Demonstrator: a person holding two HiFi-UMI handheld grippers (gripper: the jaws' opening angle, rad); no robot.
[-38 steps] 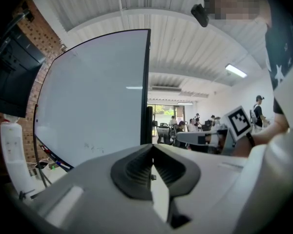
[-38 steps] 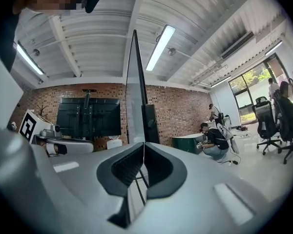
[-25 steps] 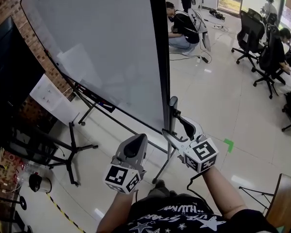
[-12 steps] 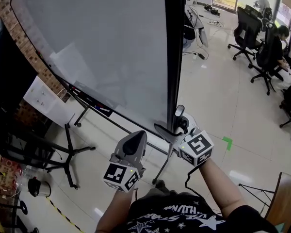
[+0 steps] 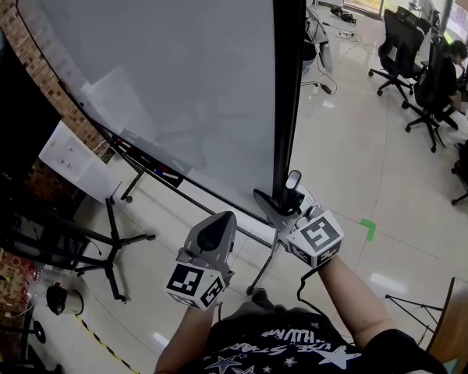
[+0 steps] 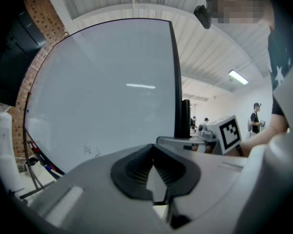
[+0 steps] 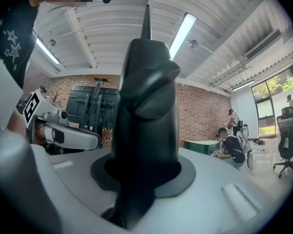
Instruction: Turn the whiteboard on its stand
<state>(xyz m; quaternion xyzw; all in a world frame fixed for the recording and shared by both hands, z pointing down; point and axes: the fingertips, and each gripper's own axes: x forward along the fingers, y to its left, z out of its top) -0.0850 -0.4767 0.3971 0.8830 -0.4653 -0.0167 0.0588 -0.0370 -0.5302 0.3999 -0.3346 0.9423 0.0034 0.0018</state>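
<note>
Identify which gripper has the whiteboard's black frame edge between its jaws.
The right gripper: its jaws are closing on the black frame edge; the left gripper hangs shut, clear of it.

Both arms reached forward from the torso. The left forearm [image 5: 181,340] was bare and angled slightly inward, and the right forearm [image 5: 352,301] stretched farther out. The left gripper [image 5: 218,224] was held low and close to the body, its marker cube turned toward the person. Its jaws were pressed together with nothing in them. The right gripper [image 5: 278,189] sat higher and further forward, near the left one (the two not touching). Its jaws were closing on the dark side edge of the whiteboard [image 5: 171,76], with a pad against either face.
</note>
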